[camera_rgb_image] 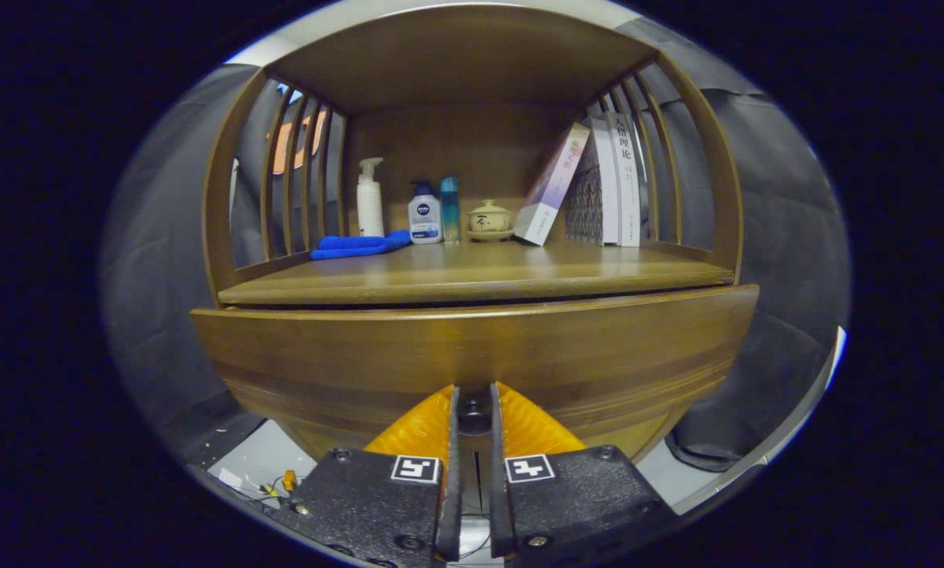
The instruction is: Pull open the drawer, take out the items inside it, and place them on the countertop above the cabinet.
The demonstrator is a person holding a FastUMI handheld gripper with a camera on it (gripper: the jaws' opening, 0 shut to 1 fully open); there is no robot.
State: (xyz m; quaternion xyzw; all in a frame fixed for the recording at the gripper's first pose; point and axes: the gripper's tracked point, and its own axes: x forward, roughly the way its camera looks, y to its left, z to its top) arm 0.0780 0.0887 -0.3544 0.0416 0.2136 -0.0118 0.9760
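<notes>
The brown wooden drawer front sits slightly out from the cabinet, its inside hidden. On the wooden desk above stand bottles, a blue cloth and leaning books. The gripper fingers are nearly closed, clamping the small round drawer knob.

Brown wooden cabinet, amber-brown drawer, blue cloth, white pump bottle, teal bottle, cream teacup, white books, black-and-white square markers on the gripper.
</notes>
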